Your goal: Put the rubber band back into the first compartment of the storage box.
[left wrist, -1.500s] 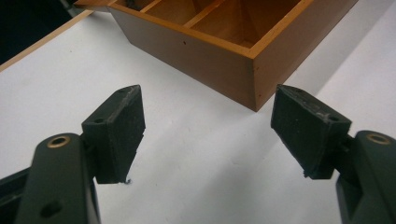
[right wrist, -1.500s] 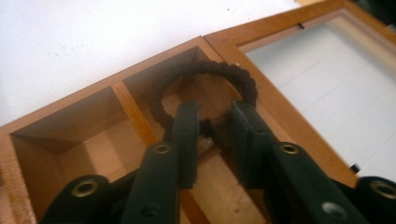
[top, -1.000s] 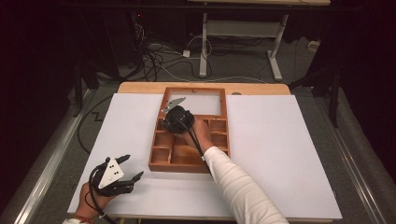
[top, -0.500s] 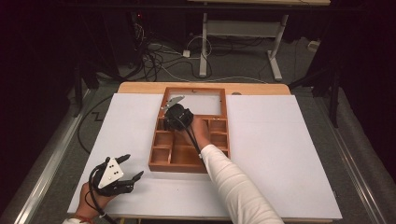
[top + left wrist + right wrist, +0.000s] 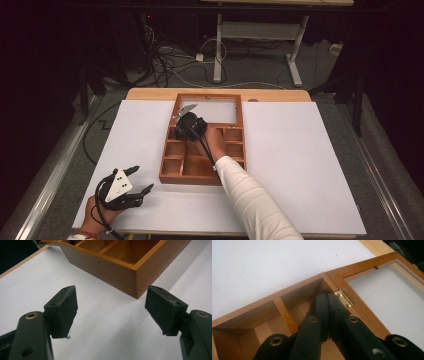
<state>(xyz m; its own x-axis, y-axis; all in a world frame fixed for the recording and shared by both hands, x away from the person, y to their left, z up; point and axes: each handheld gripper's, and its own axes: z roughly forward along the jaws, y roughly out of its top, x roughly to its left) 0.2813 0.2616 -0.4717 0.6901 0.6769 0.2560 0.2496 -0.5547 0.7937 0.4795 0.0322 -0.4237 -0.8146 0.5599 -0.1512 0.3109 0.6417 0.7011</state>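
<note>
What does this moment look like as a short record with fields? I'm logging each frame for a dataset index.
surface: white sheet over a wooden table
main object: brown wooden compartment box with its glazed hinged lid lying open and flat
brass hinge: at the box's far corner
left gripper: jaws wide apart, nothing between them, above the sheet near a box corner
right gripper: jaws pressed together, tips down in a far corner compartment
compartments seen: look empty

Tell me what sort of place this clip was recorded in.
Probably a lab or recording workspace: a white-covered table holds a compartmented wooden box, cables tangle on the floor, and another desk frame stands behind.
</note>
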